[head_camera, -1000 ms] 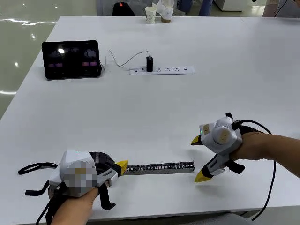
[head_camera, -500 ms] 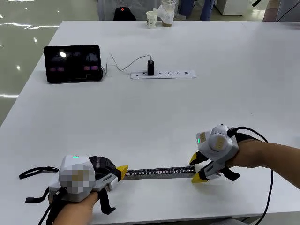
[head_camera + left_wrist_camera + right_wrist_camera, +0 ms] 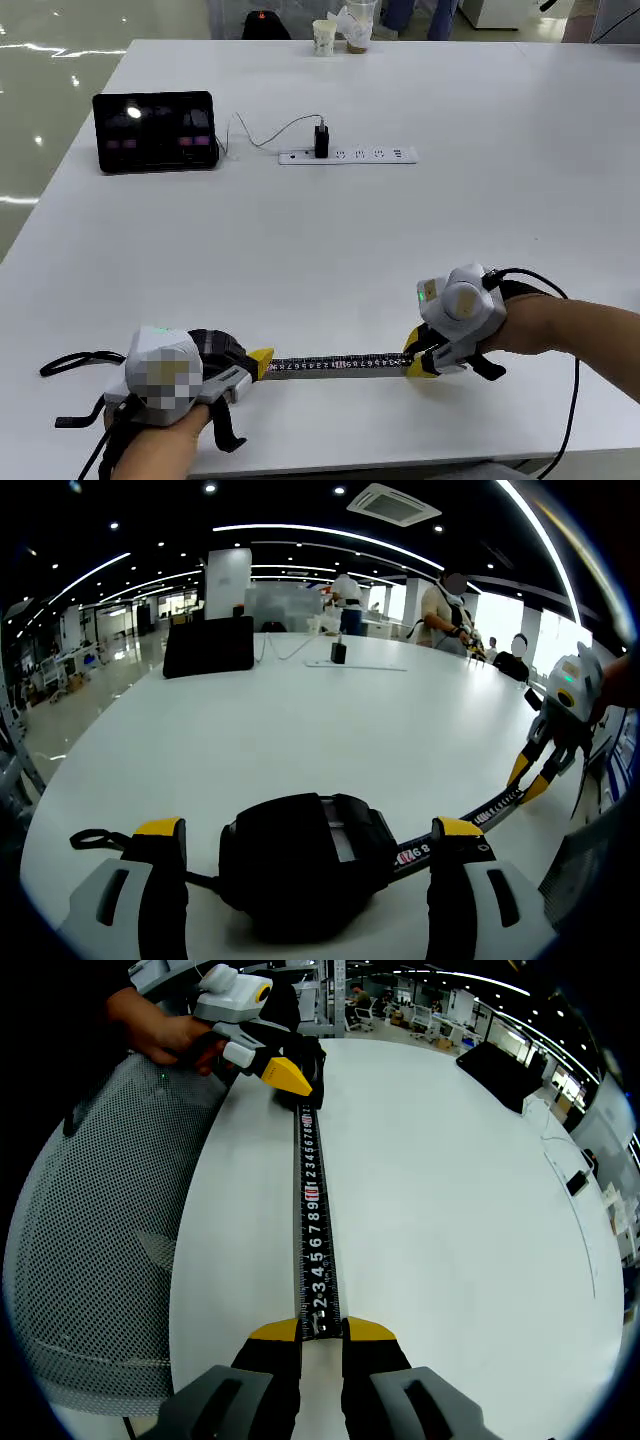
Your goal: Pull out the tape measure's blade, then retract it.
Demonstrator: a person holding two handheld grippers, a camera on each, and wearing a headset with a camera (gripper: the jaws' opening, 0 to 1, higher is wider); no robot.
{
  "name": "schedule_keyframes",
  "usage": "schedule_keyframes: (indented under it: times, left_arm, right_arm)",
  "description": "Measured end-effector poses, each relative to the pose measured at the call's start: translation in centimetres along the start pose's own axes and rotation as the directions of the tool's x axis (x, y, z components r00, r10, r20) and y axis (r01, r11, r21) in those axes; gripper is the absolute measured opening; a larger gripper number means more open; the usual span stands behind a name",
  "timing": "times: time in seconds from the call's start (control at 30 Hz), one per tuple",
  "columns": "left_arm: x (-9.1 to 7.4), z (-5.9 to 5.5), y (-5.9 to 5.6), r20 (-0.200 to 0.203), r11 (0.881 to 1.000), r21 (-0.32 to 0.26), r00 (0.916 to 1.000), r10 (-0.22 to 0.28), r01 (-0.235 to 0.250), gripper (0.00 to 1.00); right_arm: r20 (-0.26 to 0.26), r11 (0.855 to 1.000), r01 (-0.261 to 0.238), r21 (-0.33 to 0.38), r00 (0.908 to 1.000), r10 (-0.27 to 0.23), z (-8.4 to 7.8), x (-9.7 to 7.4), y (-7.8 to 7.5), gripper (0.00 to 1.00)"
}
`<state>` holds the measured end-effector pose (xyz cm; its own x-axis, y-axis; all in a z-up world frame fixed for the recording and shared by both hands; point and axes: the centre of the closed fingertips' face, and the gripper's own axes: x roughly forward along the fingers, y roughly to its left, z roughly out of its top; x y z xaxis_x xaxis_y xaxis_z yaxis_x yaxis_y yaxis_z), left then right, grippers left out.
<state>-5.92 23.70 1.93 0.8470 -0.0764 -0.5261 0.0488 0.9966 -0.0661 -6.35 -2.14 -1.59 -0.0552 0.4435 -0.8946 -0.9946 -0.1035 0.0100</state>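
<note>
Head view: the tape measure [image 3: 213,346] sits at the left, close to the near edge of the white tabletop [image 3: 400,240]. Its blade [image 3: 335,362] lies flat on the tabletop and runs right from the case.
Left gripper view: the left tongs [image 3: 308,832] stand spread, one jaw on each side of the black case. A strip of tabletop shows between each jaw and the case, so they bracket it and do not look clamped on it.
Right gripper view: the right tongs [image 3: 320,1332] are pressed together on the blade's free end, at the right. The numbered blade runs straight away from their tips toward the case.
Blade: a short length is out, straight, with no kink or twist visible.
Far side: a dark tablet [image 3: 155,130], a power strip [image 3: 345,155] and a paper cup [image 3: 322,35] all sit well apart from the work.
Step in hand: probably the pull-out, with the end pinched and the blade partly drawn. Retraction looks not yet done.
Next move calls for: a pull to the right in line with the blade, with the case held in place, since the loose bracket may let it slide. After that, a guided return leftward with the end pinched, rather than a release that lets it snap back.
</note>
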Motion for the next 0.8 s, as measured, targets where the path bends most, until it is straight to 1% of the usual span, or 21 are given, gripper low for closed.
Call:
schedule_keyframes:
  times: [0.07, 0.1, 0.13, 0.17, 0.27, 0.33, 0.4, 0.47, 0.53, 0.63, 0.67, 0.73, 0.8]
  left_arm:
    - [-0.01, -0.03, -0.16, -0.005, 1.0, -0.014, 1.0, -0.006, 0.006, 0.99]
    - [-0.01, 0.02, -0.12, -0.003, 1.0, -0.019, 1.0, -0.004, 0.004, 0.99]
    - [-0.02, 0.03, -0.06, -0.004, 1.0, -0.021, 1.0, -0.002, 0.002, 0.98]
    - [-0.03, 0.0, 0.01, -0.005, 1.0, -0.023, 1.0, 0.0, 0.0, 0.97]
    - [-0.12, 0.03, 0.33, -0.003, 0.999, -0.035, 1.0, 0.008, -0.009, 0.91]
    - [-0.1, -0.1, 0.39, -0.008, 0.999, -0.037, 0.9999, 0.013, -0.013, 0.92]
    - [-0.1, -0.28, 0.1, -0.017, 0.999, -0.045, 0.9999, 0.002, -0.002, 0.88]
    - [-0.07, -0.41, -0.23, -0.024, 0.999, -0.048, 0.9996, -0.015, 0.013, 0.82]
    - [-0.1, -0.49, -0.35, -0.031, 0.999, -0.046, 0.9994, -0.014, 0.013, 0.82]
    - [-0.15, -0.71, -0.21, -0.052, 0.997, -0.073, 0.9986, -0.007, 0.003, 0.82]
    - [-0.17, -0.7, -0.15, -0.053, 0.997, -0.076, 0.9986, -0.004, 0.0, 0.82]
    - [-0.26, -0.6, -0.07, -0.052, 0.997, -0.076, 0.9987, 0.002, -0.006, 0.82]
    - [-0.28, -0.57, -0.15, -0.053, 0.997, -0.075, 0.9986, -0.001, -0.003, 0.8]
  right_arm:
    - [0.003, 1.0, -0.001, 0.015, 1.0, 0.001, -0.02, -0.01, -0.01, 0.11]
    - [0.011, 0.996, -0.009, 0.086, 0.9999, 0.008, -0.01, -0.03, 0.1, 0.11]
    - [0.017, 0.993, -0.018, 0.116, 0.9997, 0.016, 0.03, -0.06, -0.07, 0.11]
    - [0.013, 0.996, -0.015, 0.091, 0.9998, 0.014, 0.02, -0.06, -0.24, 0.11]
    - [-0.011, 0.998, -0.011, 0.059, 0.9999, 0.012, 0.01, 0.09, -0.03, 0.1]
    - [-0.024, 0.998, -0.01, 0.066, 0.9996, 0.011, 0.06, 0.13, -0.07, 0.1]
    - [-0.036, 0.998, -0.008, 0.066, 0.9993, 0.011, 0.09, 0.15, -0.09, 0.1]
    - [-0.05, 0.995, -0.001, 0.097, 0.9988, 0.006, 0.08, 0.16, -0.15, 0.1]
    - [-0.057, 0.993, 0.004, 0.117, 0.9984, 0.003, 0.09, 0.16, -0.18, 0.11]
    - [-0.068, 0.986, 0.01, 0.164, 0.9977, 0.001, 0.1, 0.16, -0.28, 0.11]
    - [-0.072, 0.984, 0.015, 0.175, 0.9974, -0.003, 0.08, 0.17, -0.28, 0.11]
    - [-0.086, 0.986, 0.015, 0.165, 0.9963, -0.001, 0.12, 0.25, -0.21, 0.11]
    - [-0.104, 0.985, 0.014, 0.17, 0.9946, 0.004, 0.17, 0.26, -0.26, 0.11]
